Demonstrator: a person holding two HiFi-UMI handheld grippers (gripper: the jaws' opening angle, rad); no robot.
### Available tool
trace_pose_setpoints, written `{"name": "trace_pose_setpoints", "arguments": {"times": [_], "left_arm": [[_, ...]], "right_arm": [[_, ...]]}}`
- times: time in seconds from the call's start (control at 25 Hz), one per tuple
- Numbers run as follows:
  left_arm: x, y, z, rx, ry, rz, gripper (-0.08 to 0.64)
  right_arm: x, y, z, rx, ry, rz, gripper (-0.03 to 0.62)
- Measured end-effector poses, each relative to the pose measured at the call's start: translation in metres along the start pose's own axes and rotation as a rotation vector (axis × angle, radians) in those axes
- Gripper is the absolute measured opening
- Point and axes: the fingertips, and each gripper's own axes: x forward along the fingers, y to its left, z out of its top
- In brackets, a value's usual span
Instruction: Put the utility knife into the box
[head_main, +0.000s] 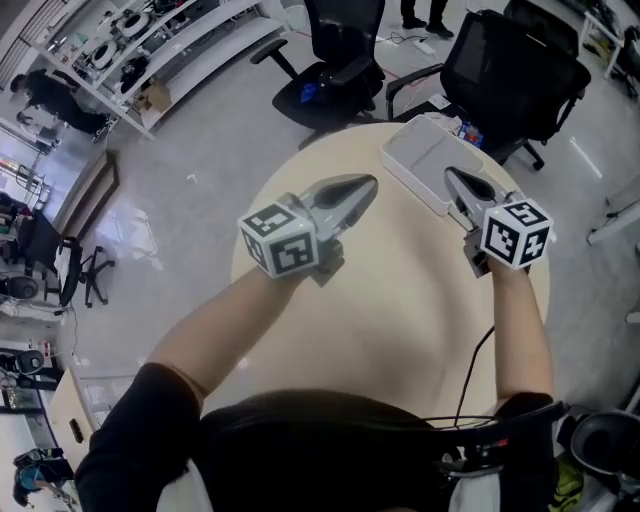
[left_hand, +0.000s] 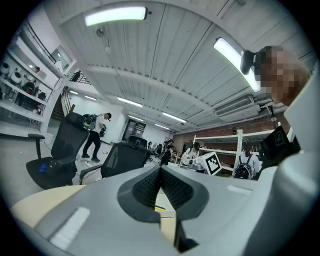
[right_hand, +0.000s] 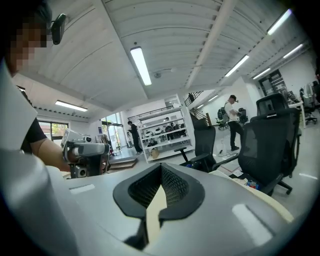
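A white flat box lies at the far right of the round beige table. I cannot make out the utility knife in the head view. Through the gap under the left jaws a thin yellow-and-black sliver shows on a white surface; I cannot tell what it is. My left gripper is shut and empty, tips pointing at the box from its left. My right gripper is shut too, nothing between its jaws, hovering over the box's near right edge.
Two black office chairs stand just beyond the table's far edge. A black cable runs along my right forearm. Shelving lines the far left, and people stand in the background.
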Motion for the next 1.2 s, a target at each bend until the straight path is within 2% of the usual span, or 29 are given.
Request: {"name": "trace_pose_setpoints", "arguments": {"times": [0.28,0.52,0.72,0.92,1.08,1.2], "left_arm": [[-0.106,0.009,0.035,0.01,-0.069,0.106,0.0],[-0.231,0.015,0.057,0.018,-0.134,0.211,0.0],[-0.381,0.005,0.07,0.029,-0.21,0.294,0.0],[-0.557,-0.021,0.073,0.055,-0.278,0.333,-0.001],[-0.705,-0.041,0.059,0.034,-0.252,0.414,-0.001],[-0.798,-0.057,0.052,0.003,-0.235,0.482,0.0]], "right_arm": [[0.054,0.129,0.014,-0.03,0.021,0.164,0.012],[0.098,0.252,0.02,-0.058,0.047,0.284,0.012],[0.124,0.391,0.008,-0.074,0.07,0.376,0.012],[0.141,0.551,-0.02,-0.066,0.07,0.432,0.012],[0.15,0.676,-0.042,-0.006,0.039,0.499,0.012],[0.155,0.761,-0.047,-0.006,0.045,0.562,0.012]]}}
